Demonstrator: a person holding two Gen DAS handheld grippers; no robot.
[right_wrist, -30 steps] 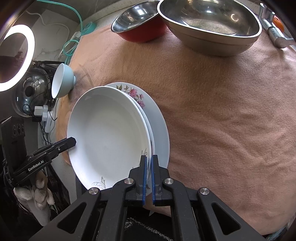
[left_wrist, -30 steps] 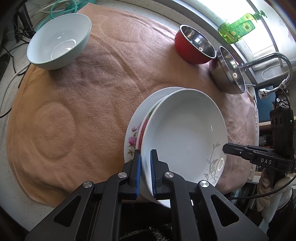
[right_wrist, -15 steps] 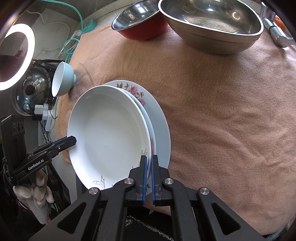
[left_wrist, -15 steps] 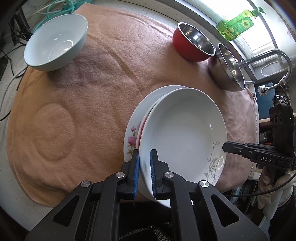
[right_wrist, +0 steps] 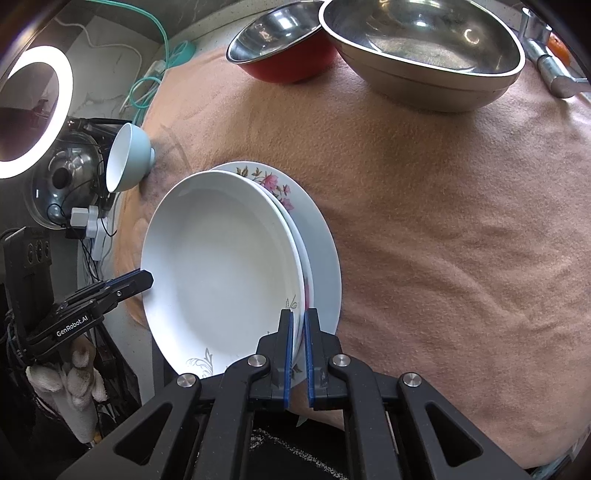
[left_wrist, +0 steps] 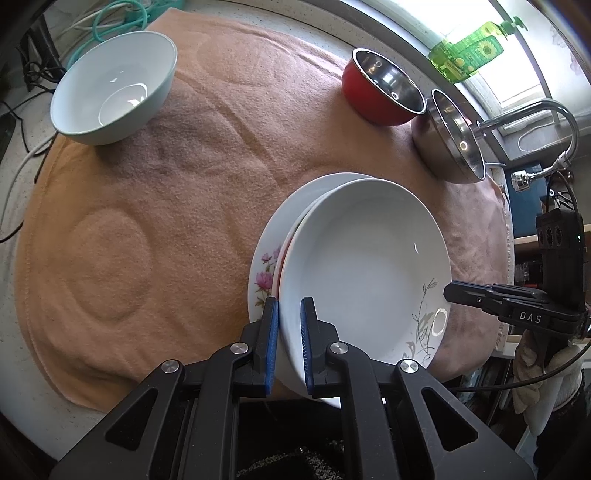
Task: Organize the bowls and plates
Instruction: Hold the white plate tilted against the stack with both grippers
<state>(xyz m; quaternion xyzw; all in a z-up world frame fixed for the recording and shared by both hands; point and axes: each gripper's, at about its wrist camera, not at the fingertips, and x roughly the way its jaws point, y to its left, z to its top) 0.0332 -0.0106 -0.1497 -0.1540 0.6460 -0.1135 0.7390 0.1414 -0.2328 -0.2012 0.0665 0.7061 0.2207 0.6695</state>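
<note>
Seen from the left wrist and going left to right, a tangle of white and teal cables [left_wrist: 110,18] is lying at the far left edge of the counter [left_wrist: 14,192], beside a peach towel [left_wrist: 177,206] that is covering most of it. A pale blue bowl [left_wrist: 114,86] is sitting empty on the towel's far left part, well apart from everything else. Nearer the middle, a floral plate [left_wrist: 264,273] is lying on the towel with a white deep plate [left_wrist: 365,266] overlapping it on top; whether the upper plate is resting fully on the lower one or is raised, I cannot tell. The left claw [left_wrist: 289,343] is pinching the near left rim of the white deep plate between its blue pads, and the right claw [left_wrist: 448,291] is gripping the opposite rim; from the right wrist view its jaws [right_wrist: 298,354] are pressing together on that same rim. Further right, a red bowl [left_wrist: 380,90] with a steel inside is standing empty near the towel's far edge, just beside a larger steel bowl [left_wrist: 448,142], also empty. Behind these 2 bowls a green bottle [left_wrist: 467,55] is standing by the window, and a curved tap [left_wrist: 535,118] is arching at the far right. Nothing is lying between the plates and the bowls but bare towel.
</note>
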